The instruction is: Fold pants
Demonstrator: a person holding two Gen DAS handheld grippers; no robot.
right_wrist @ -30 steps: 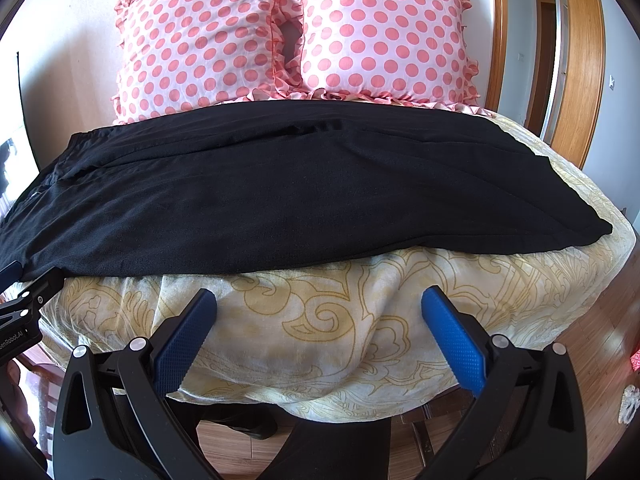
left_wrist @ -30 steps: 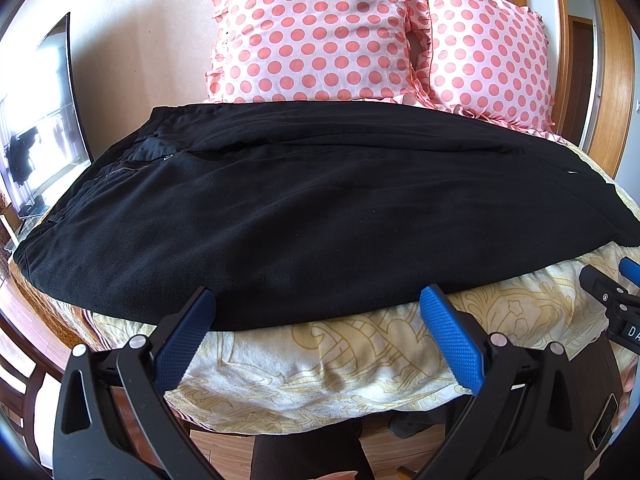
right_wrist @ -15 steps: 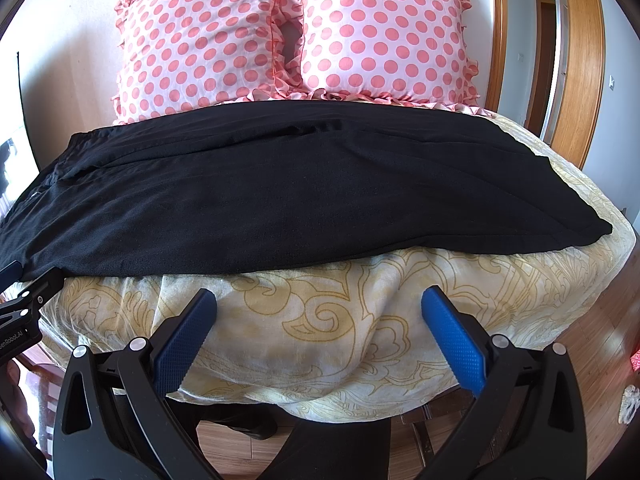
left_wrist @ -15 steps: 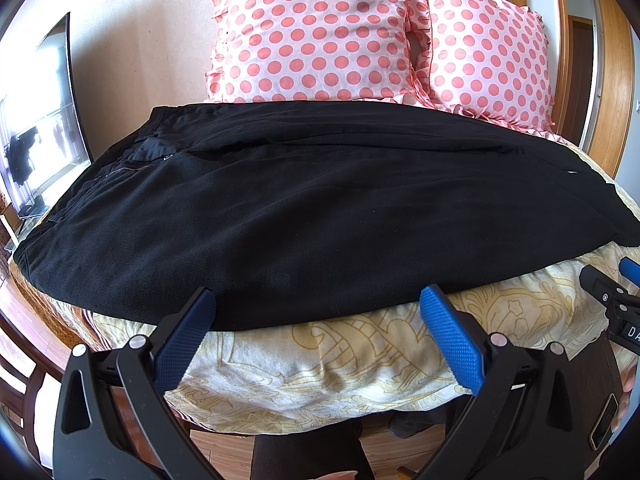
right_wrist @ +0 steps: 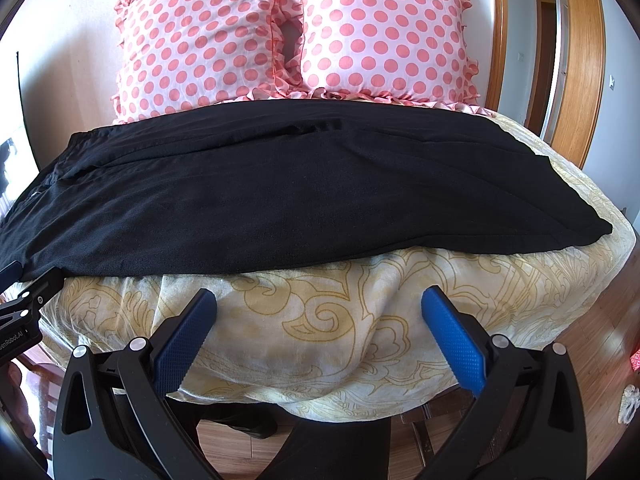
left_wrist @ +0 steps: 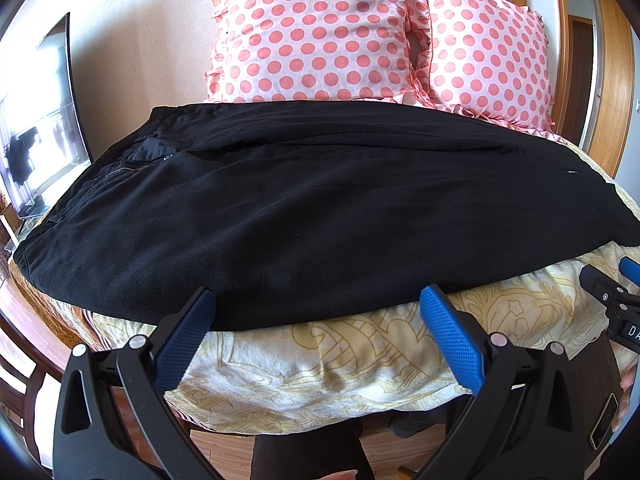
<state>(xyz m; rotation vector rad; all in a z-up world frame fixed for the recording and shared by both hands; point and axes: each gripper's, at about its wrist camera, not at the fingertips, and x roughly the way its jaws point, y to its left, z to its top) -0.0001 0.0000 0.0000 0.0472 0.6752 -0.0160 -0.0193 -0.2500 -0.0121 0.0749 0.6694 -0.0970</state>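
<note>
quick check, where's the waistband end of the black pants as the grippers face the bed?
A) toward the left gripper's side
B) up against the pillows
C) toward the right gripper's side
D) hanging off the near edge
A: the zipper and waistband of the pants lie at the left end in the left wrist view, while the right wrist view shows the narrow leg ends at the right.

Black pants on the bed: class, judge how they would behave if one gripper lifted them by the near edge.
The black pants would probably droop; they lie limp, following the bed's curve. They look thin, with shallow creases, so likely light. One pinch would probably drag and bunch the rest, since the cloth spans the whole bed.
</note>
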